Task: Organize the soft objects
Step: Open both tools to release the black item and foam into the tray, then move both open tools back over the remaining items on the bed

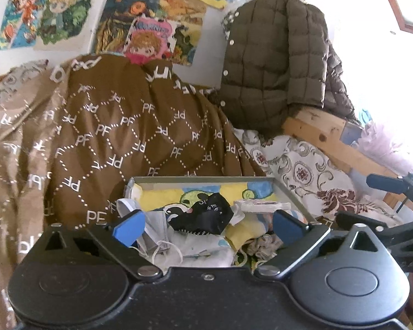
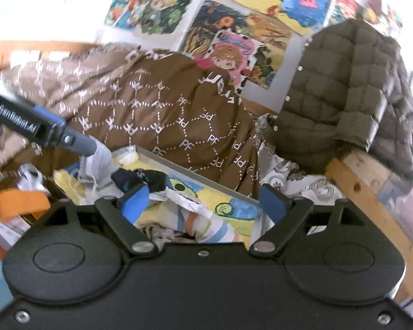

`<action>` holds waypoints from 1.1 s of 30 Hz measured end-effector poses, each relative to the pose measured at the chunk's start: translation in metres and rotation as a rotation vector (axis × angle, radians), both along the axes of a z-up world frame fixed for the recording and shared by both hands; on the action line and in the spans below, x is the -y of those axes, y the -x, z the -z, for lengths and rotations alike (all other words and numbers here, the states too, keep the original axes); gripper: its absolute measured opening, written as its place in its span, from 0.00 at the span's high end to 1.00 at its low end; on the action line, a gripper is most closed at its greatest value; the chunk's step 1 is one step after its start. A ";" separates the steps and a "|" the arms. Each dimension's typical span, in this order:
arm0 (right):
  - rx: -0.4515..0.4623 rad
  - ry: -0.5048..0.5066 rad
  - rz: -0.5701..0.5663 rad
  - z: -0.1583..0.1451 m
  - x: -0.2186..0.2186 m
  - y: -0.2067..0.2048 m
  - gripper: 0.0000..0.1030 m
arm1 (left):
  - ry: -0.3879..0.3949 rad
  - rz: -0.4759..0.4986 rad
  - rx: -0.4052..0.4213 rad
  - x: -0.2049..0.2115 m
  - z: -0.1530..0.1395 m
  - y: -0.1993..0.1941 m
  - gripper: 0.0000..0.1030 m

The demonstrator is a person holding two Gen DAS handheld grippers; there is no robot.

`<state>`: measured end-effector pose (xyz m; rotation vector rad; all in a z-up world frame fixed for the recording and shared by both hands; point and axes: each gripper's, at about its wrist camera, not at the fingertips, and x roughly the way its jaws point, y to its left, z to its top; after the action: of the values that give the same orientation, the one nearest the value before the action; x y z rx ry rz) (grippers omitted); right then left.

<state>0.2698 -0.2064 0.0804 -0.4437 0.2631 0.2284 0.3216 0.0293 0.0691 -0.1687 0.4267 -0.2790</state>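
Note:
A shallow grey-rimmed box (image 1: 201, 178) with a cartoon lining sits on the bed and holds several soft items. Among them are a black cloth (image 1: 206, 216), grey and white face masks (image 1: 158, 233), a yellow cloth (image 1: 245, 232) and a patterned scrunchie (image 1: 261, 244). My left gripper (image 1: 206, 228) hovers above the box's near side, open, its blue pads (image 1: 129, 228) wide apart and gripping nothing. My right gripper (image 2: 203, 200) is open too, above a striped cloth (image 2: 206, 225) and the black cloth (image 2: 140, 178). The left gripper (image 2: 41, 129) shows at the left of the right wrist view, beside a pale cloth (image 2: 102, 162).
A brown quilt (image 1: 110, 126) printed with PF letters is piled behind the box. An olive quilted jacket (image 1: 272, 60) hangs over a wooden bed rail (image 1: 319, 134). A floral sheet (image 1: 297, 170) lies to the right. Cartoon posters (image 1: 148, 24) cover the wall. An orange item (image 2: 19, 203) lies left of the box.

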 end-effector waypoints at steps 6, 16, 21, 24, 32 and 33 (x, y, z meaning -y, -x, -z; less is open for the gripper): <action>-0.015 -0.159 0.020 -0.011 0.019 0.036 0.07 | 0.004 -0.020 0.037 0.004 -0.006 0.040 0.01; 0.004 -0.271 0.078 -0.015 0.042 0.107 0.01 | 0.003 -0.043 0.091 0.014 -0.005 0.114 0.01; 0.011 -0.384 0.145 -0.005 0.052 0.139 0.01 | 0.022 -0.064 0.078 0.015 0.006 0.147 0.01; 0.009 -0.422 0.175 0.004 0.055 0.161 0.01 | 0.023 -0.077 0.079 0.015 0.011 0.162 0.01; -0.015 -0.456 0.230 0.035 0.056 0.211 0.01 | 0.045 -0.144 0.050 0.015 0.029 0.194 0.01; -0.022 -0.461 0.239 0.039 0.057 0.216 0.01 | 0.047 -0.153 0.046 0.014 0.031 0.196 0.01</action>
<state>0.0536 -0.2631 0.0412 0.0480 0.2735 0.0555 0.1253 0.0153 0.0378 -0.2389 0.3600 -0.1427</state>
